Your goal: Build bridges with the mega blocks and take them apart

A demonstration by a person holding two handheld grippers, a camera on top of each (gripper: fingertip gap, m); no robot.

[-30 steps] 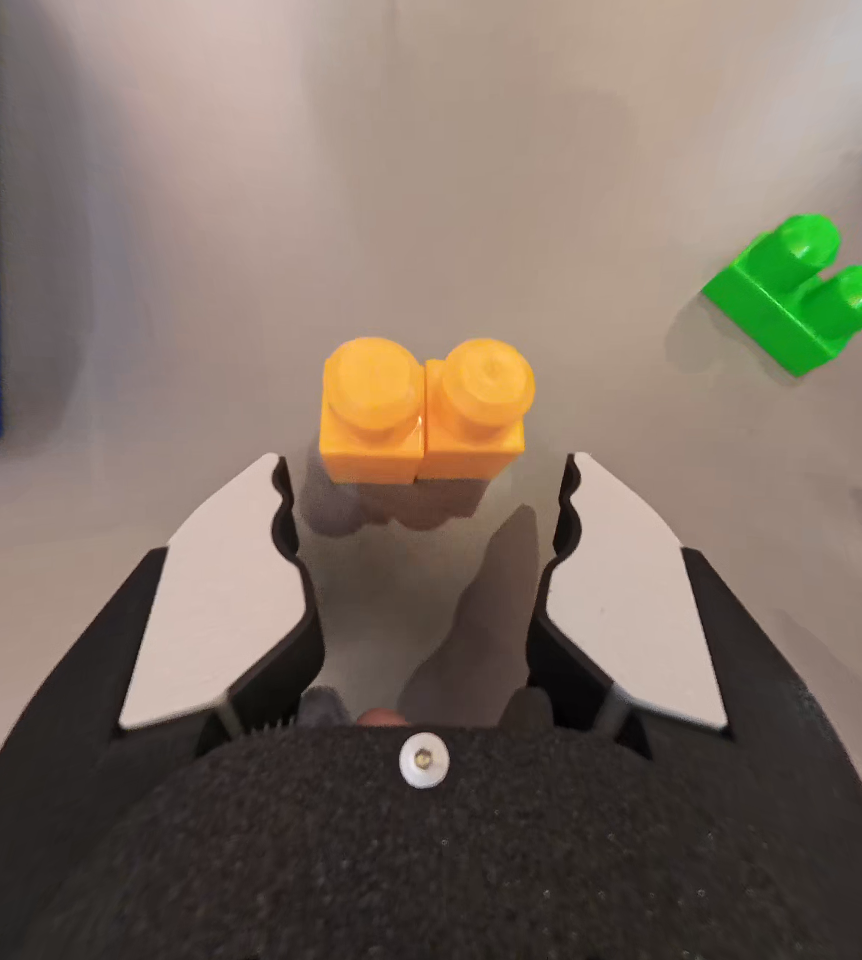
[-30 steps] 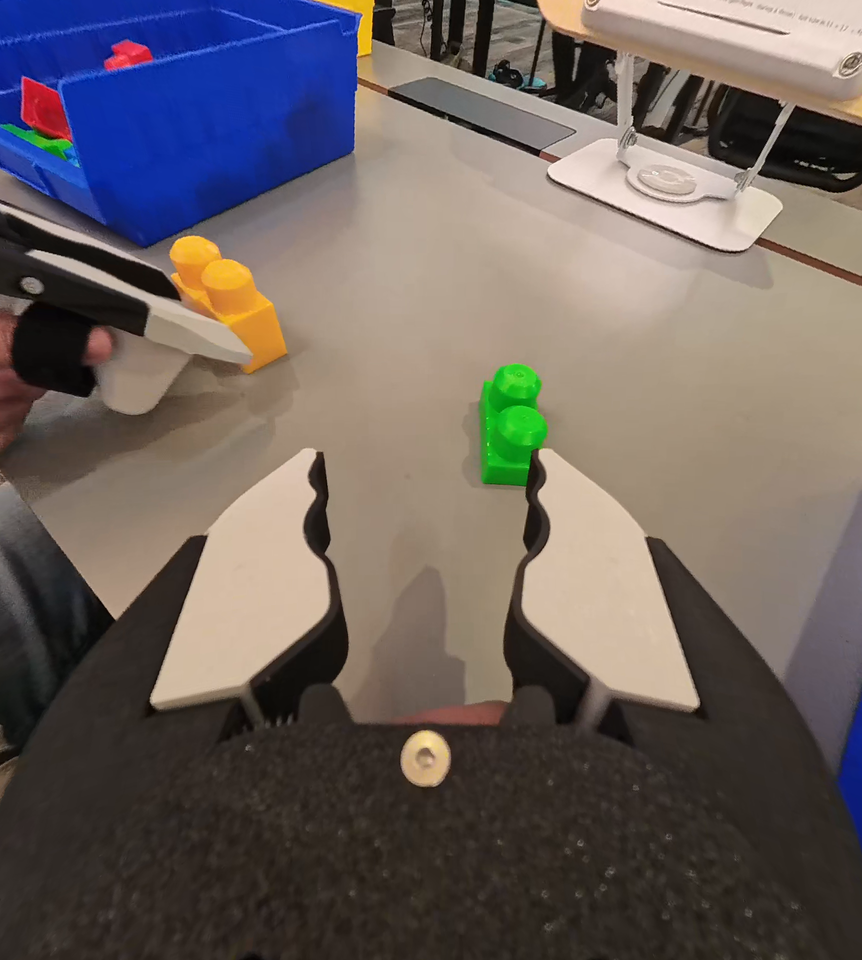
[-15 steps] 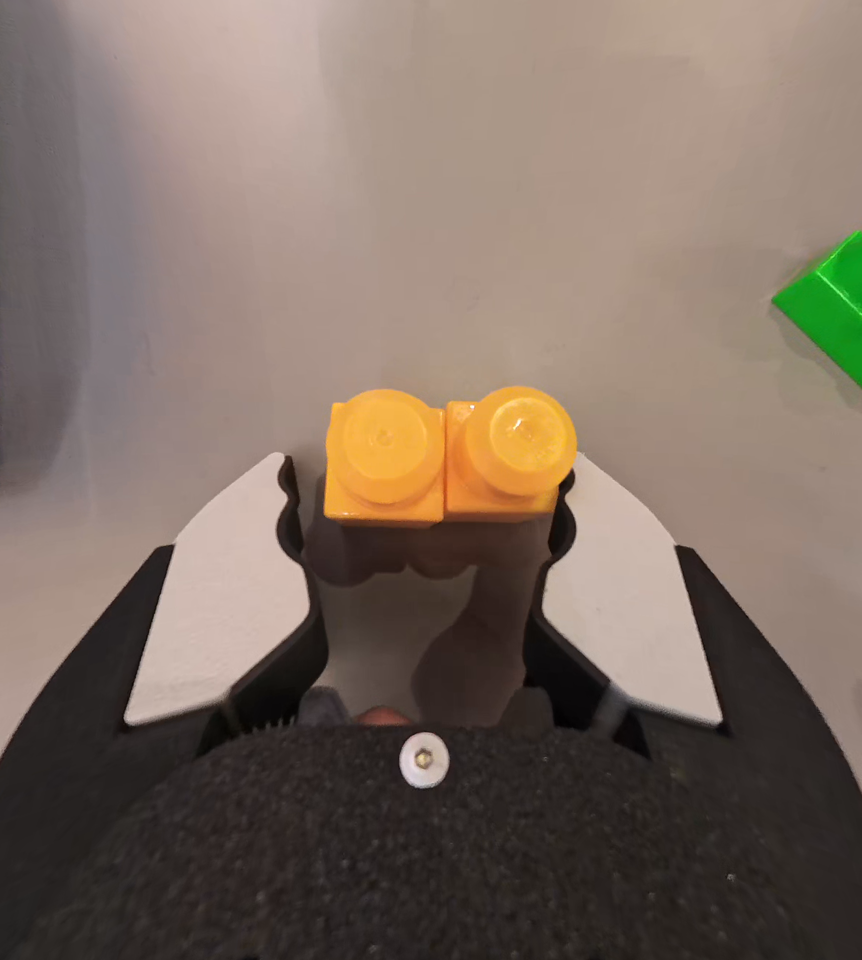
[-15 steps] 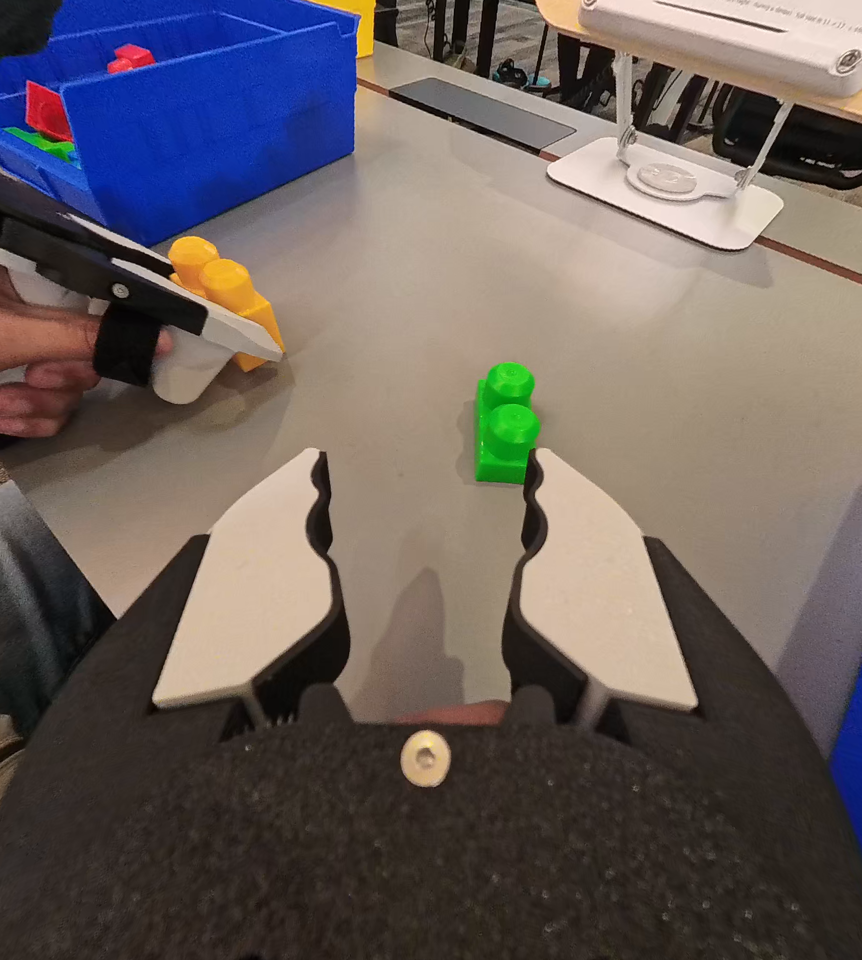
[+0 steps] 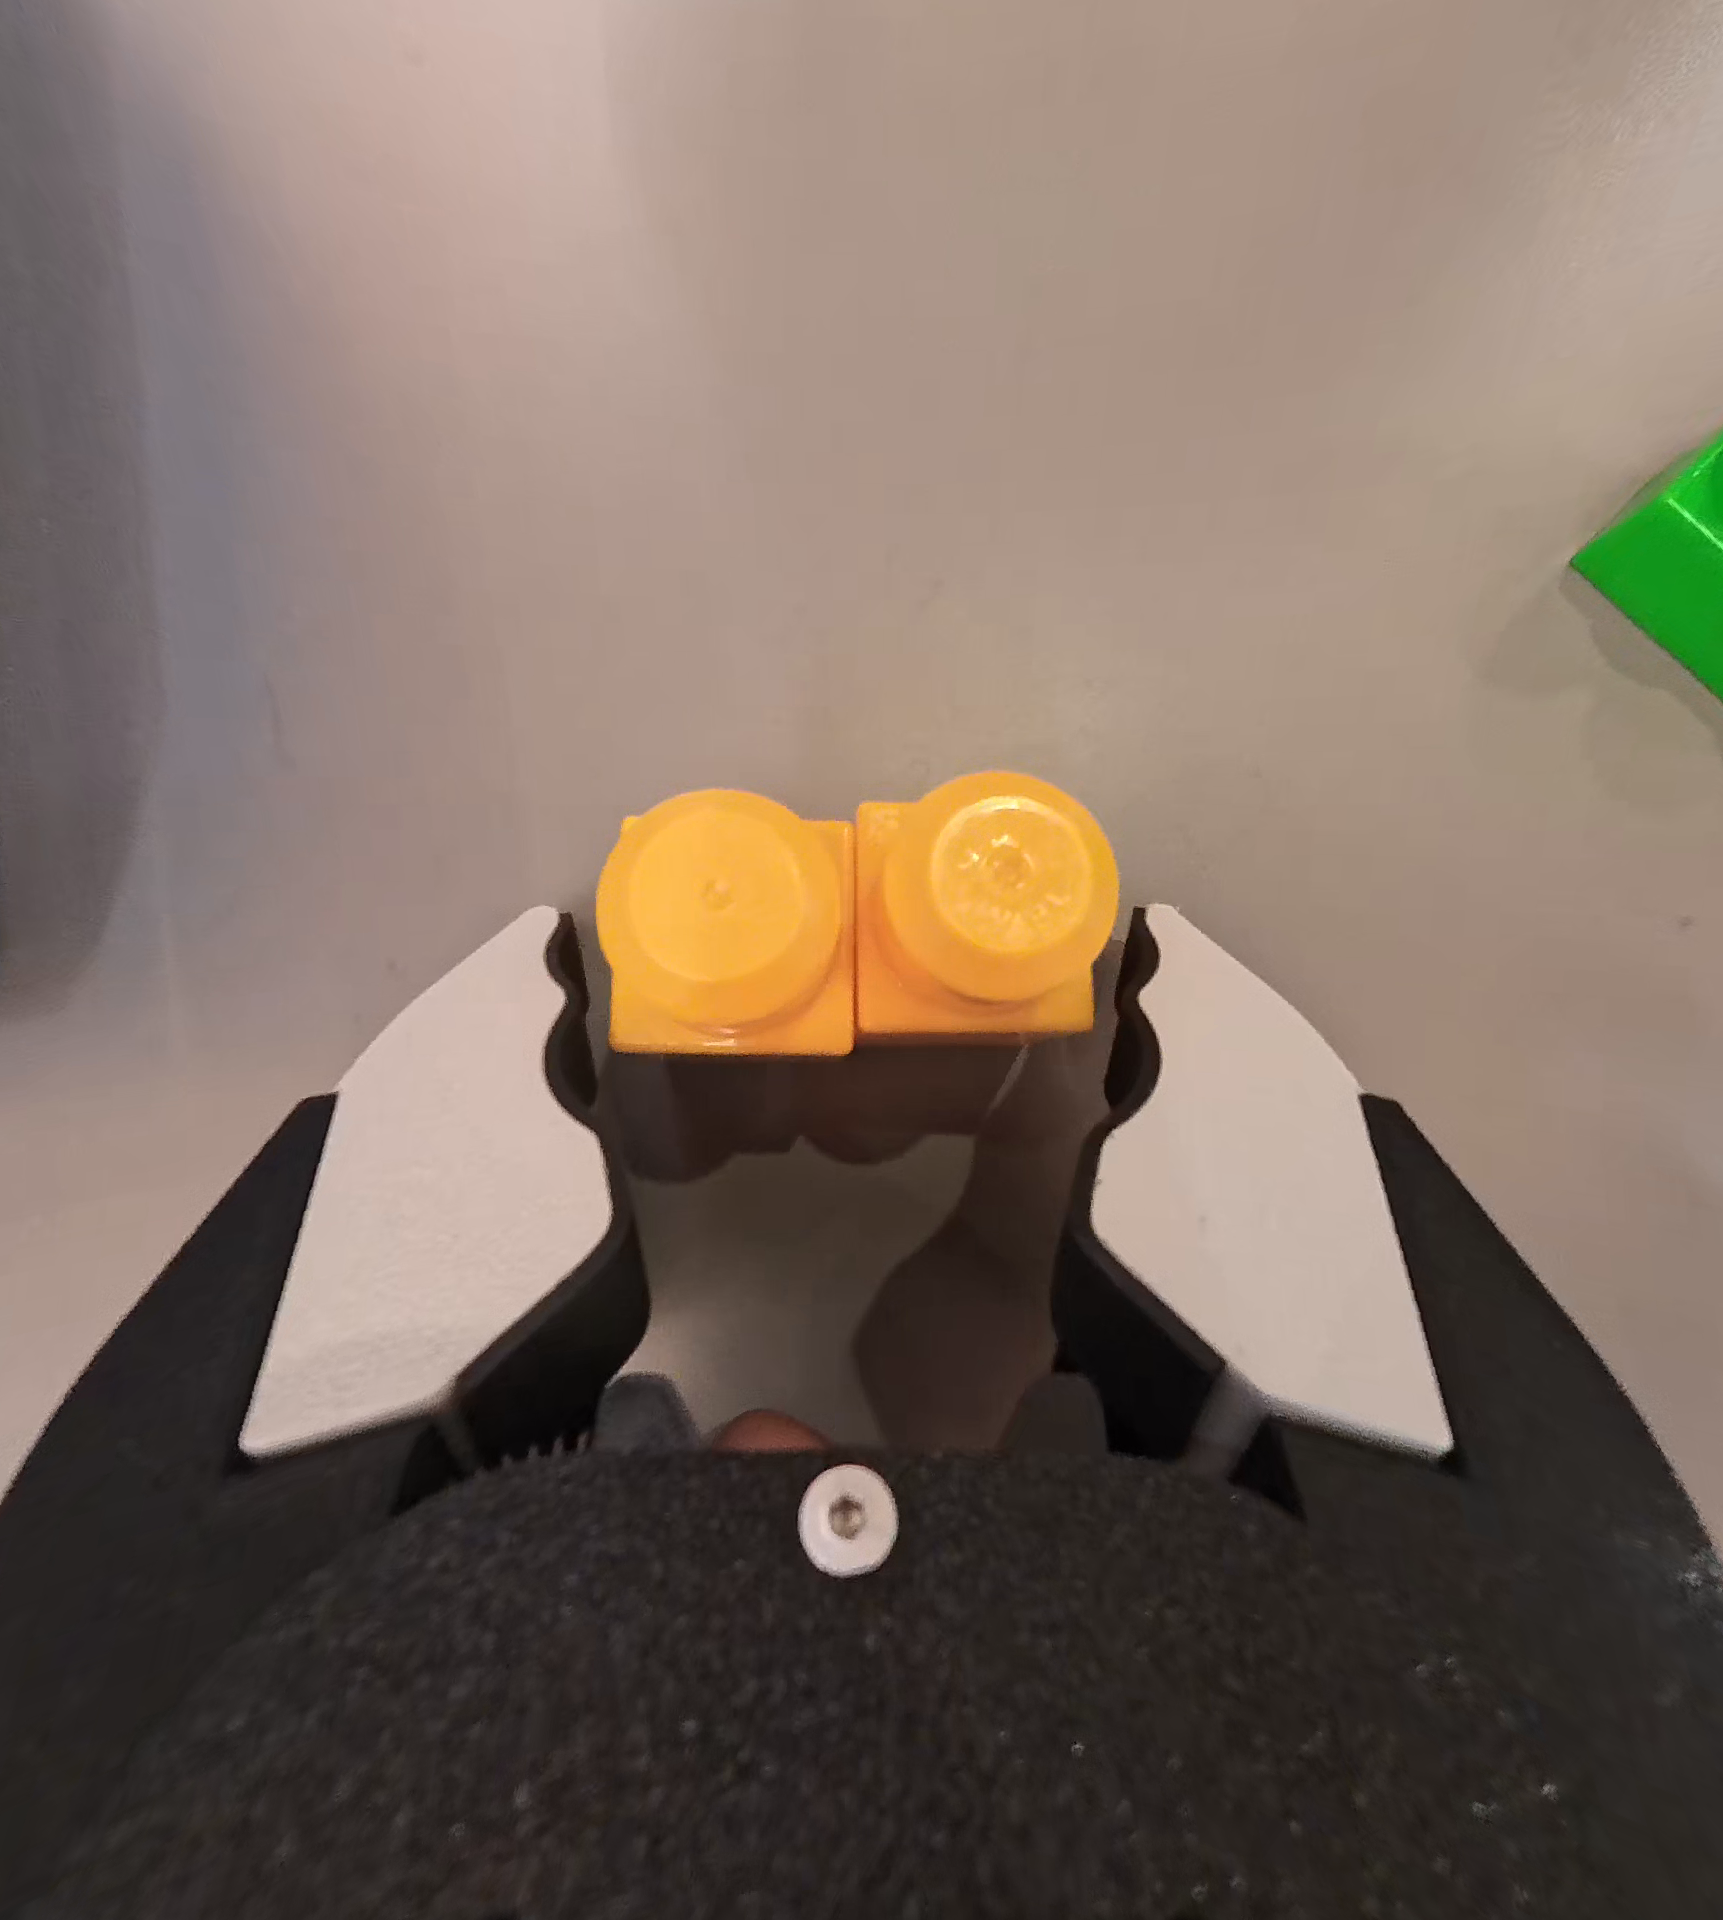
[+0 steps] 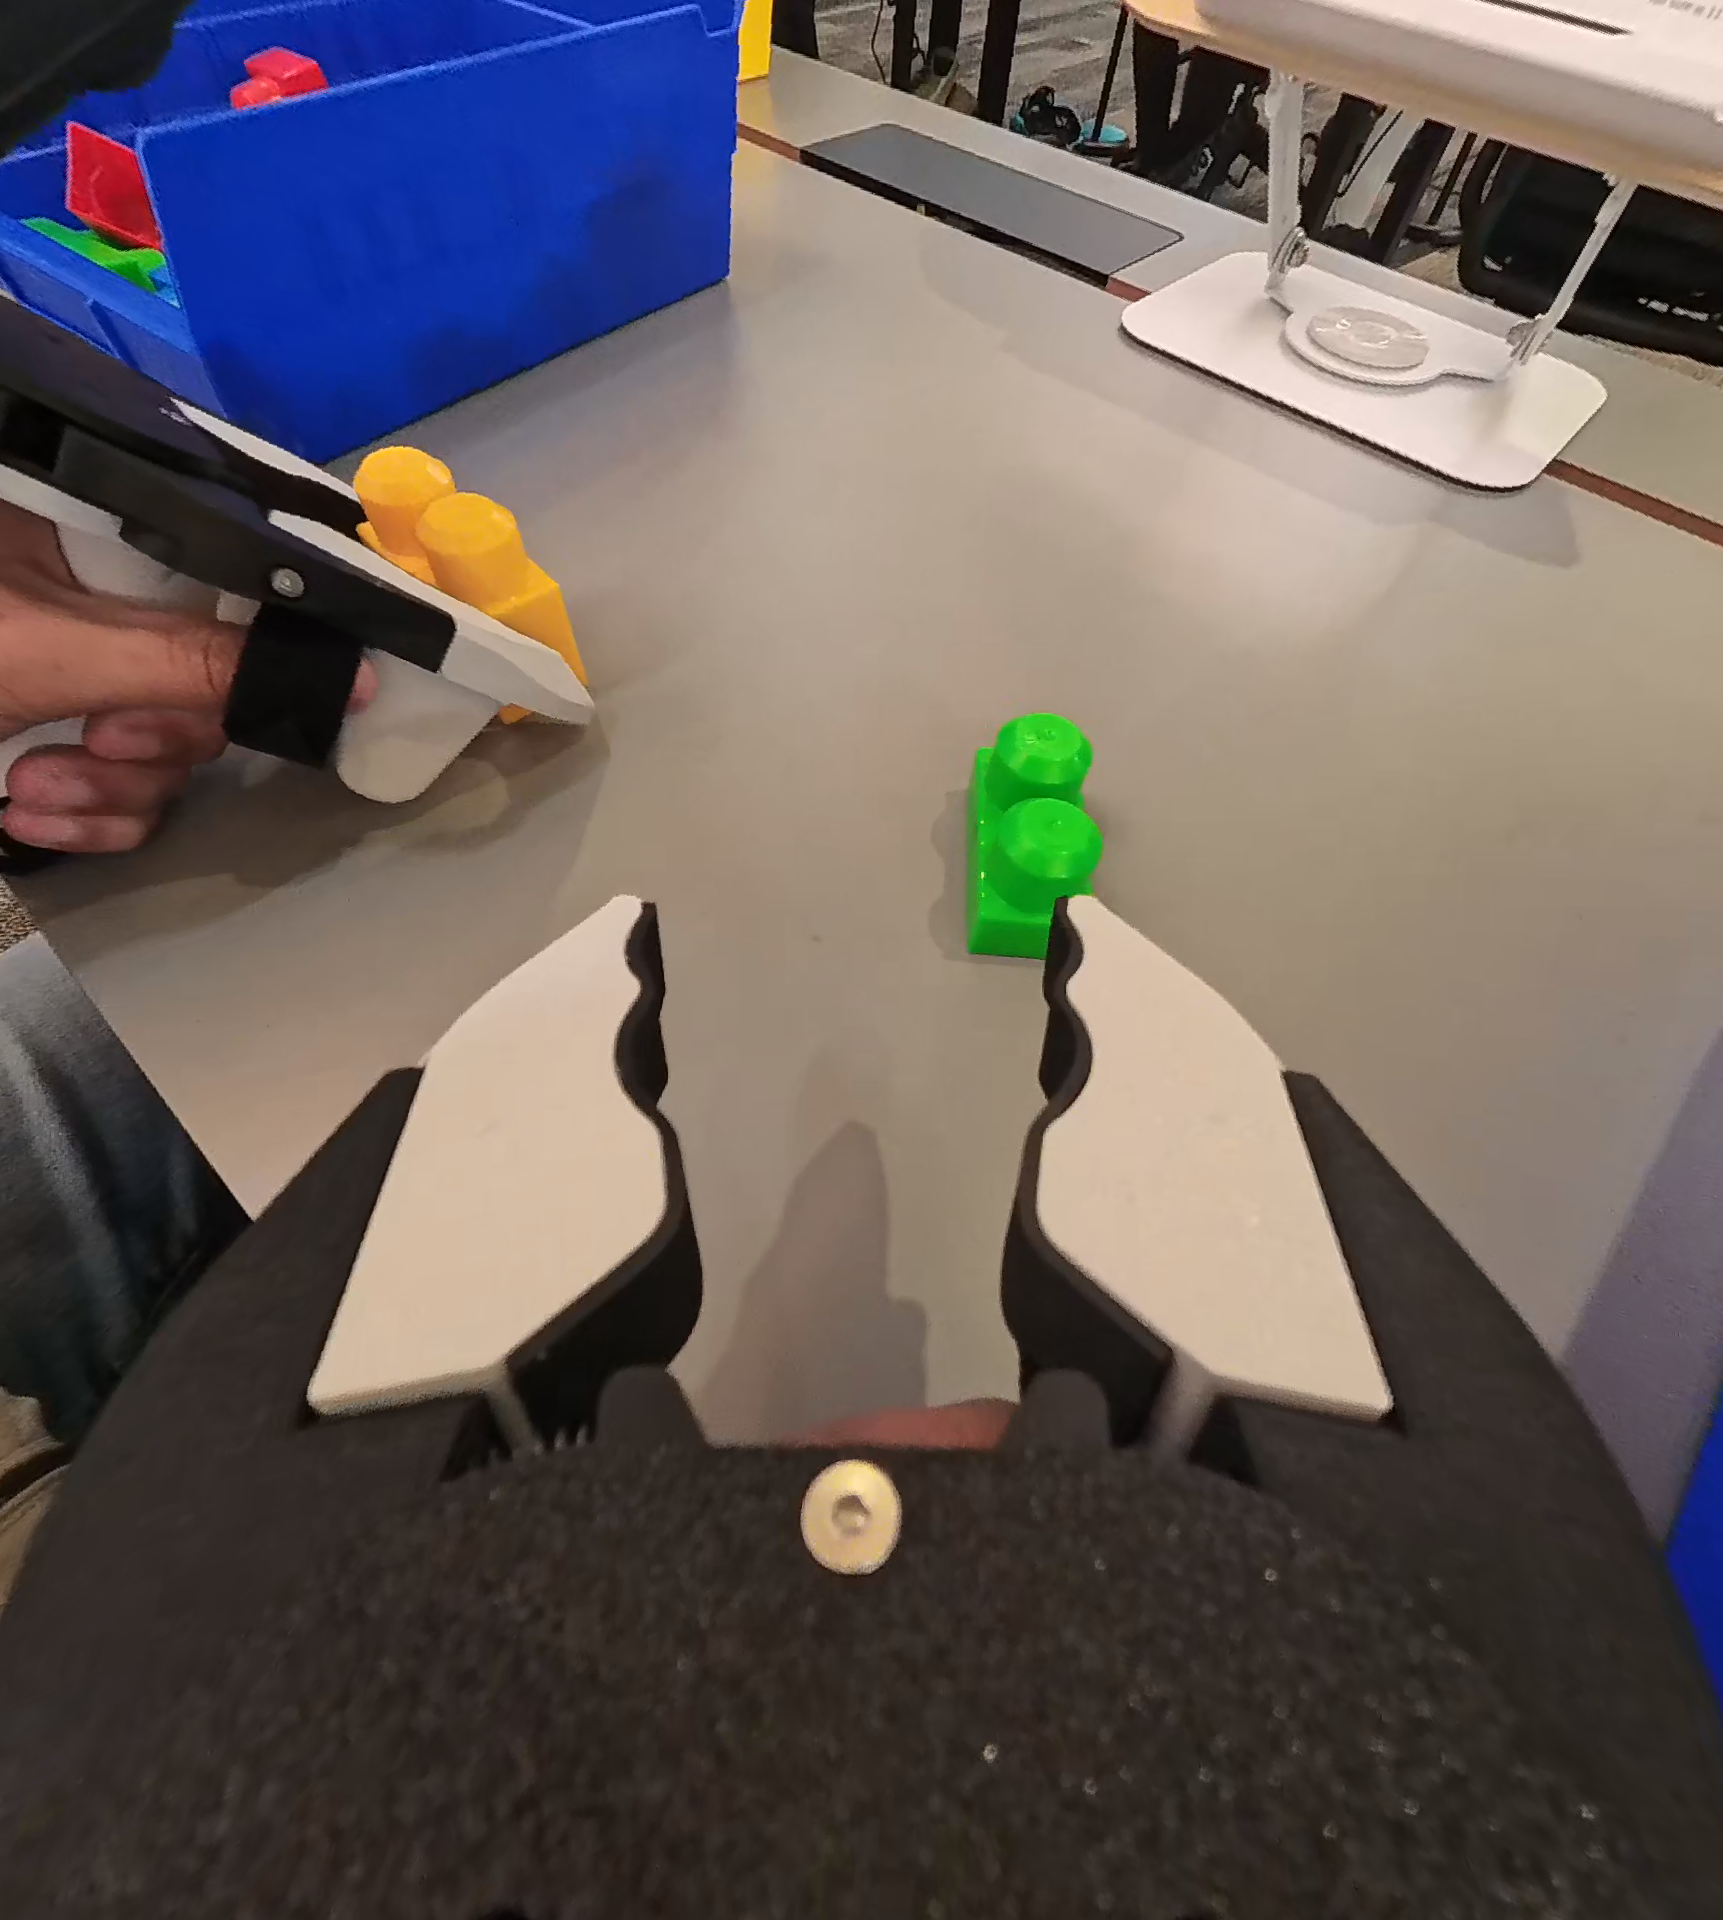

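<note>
counter [image 6: 940, 540] grey, one | blue bin [image 6: 441, 208] one, far left | left gripper [image 5: 846, 925] jaws spread, straddling two orange blocks [image 5: 846, 925] set side by side; centre, then squeeze evenly | right gripper [image 6: 852, 914] jaws released, empty | green block [image 6: 1028, 831] one, just ahead.

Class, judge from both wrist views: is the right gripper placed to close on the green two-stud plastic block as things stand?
Probably not yet. The right gripper is open, but the green two-stud plastic block lies just beyond its right fingertip, not between the fingers. The grey table around it is bare, so a short shift right should do it.
</note>
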